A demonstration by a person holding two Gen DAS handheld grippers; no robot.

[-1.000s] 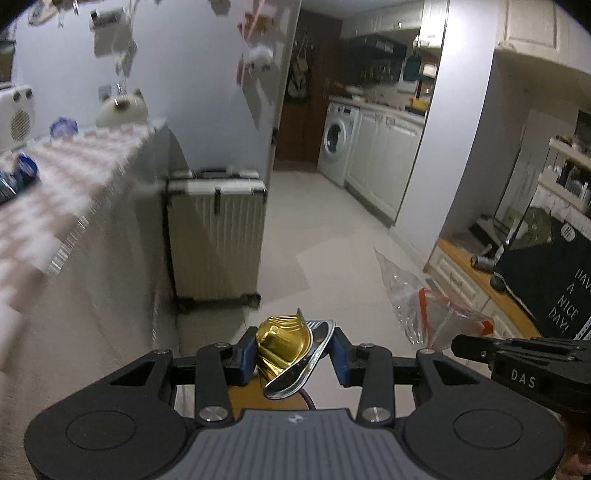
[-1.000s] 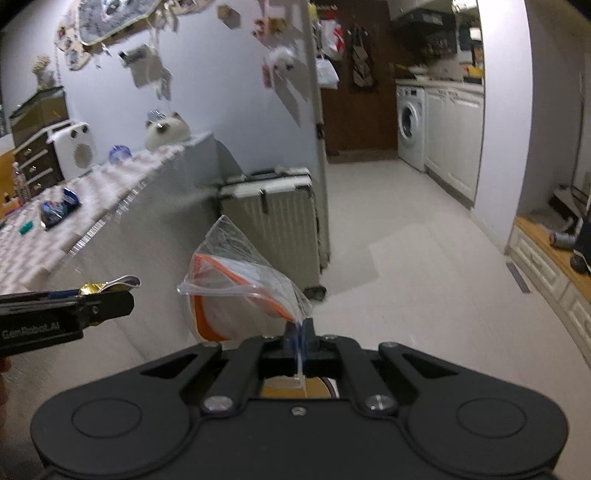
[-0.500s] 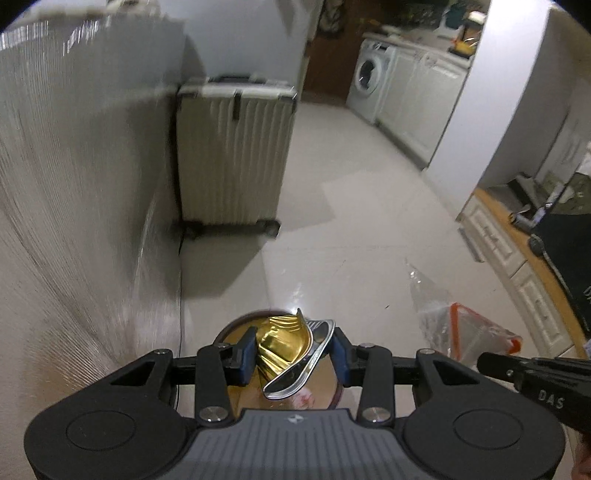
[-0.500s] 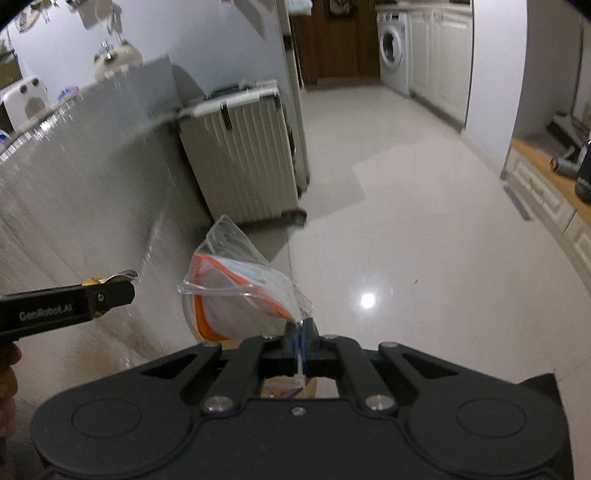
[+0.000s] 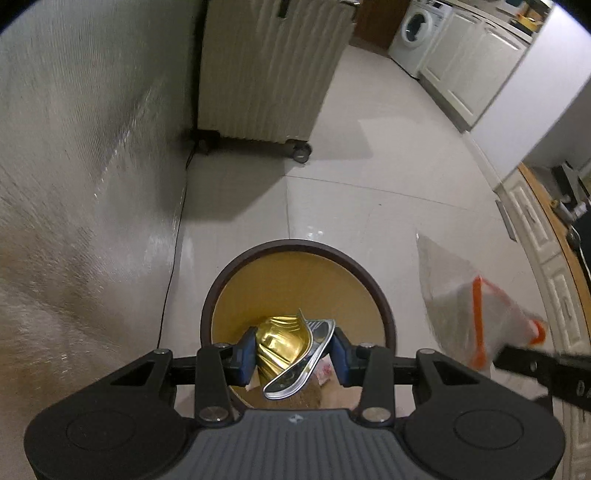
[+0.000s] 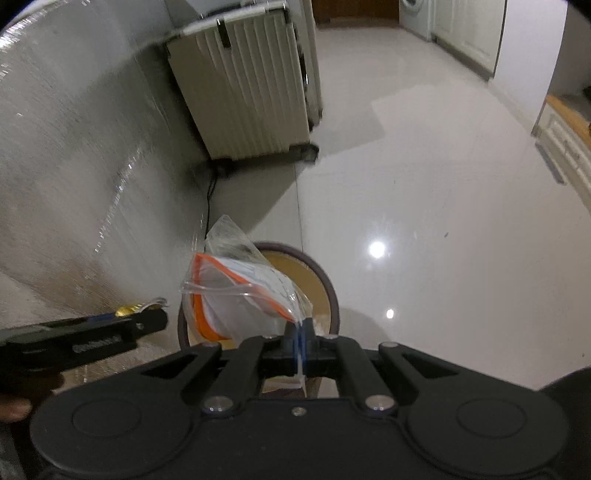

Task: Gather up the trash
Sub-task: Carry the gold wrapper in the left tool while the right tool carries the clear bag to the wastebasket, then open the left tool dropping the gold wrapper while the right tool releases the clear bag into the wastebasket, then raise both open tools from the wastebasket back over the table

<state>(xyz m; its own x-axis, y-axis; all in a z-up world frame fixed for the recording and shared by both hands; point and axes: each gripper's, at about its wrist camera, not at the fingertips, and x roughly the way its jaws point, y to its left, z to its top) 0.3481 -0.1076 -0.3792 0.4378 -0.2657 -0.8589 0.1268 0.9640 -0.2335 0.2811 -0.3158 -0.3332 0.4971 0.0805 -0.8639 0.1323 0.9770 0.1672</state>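
Observation:
My left gripper (image 5: 293, 355) is shut on a crumpled gold foil cup (image 5: 282, 345) with a silver rim. It hangs right over a round trash bin (image 5: 376, 295) with a dark rim and tan inside, standing on the floor. My right gripper (image 6: 300, 338) is shut on a corner of a clear plastic bag (image 6: 236, 295) with an orange strip. That bag hangs just to the right of the bin in the left wrist view (image 5: 476, 314). In the right wrist view the left gripper (image 6: 147, 317) and its gold cup (image 6: 129, 309) show at left, with the bin (image 6: 328, 284) behind the bag.
A draped table side (image 5: 81, 155) rises close on the left. A cream ribbed suitcase (image 5: 266, 70) on wheels stands beyond the bin. Glossy white floor tiles (image 6: 424, 206) spread to the right. White cabinets (image 5: 469, 62) and a washing machine (image 5: 415, 33) line the far wall.
Both grippers have dropped from tabletop height down toward the floor and tipped downward. The bin has come into full view under the left gripper. Both grips are unchanged.

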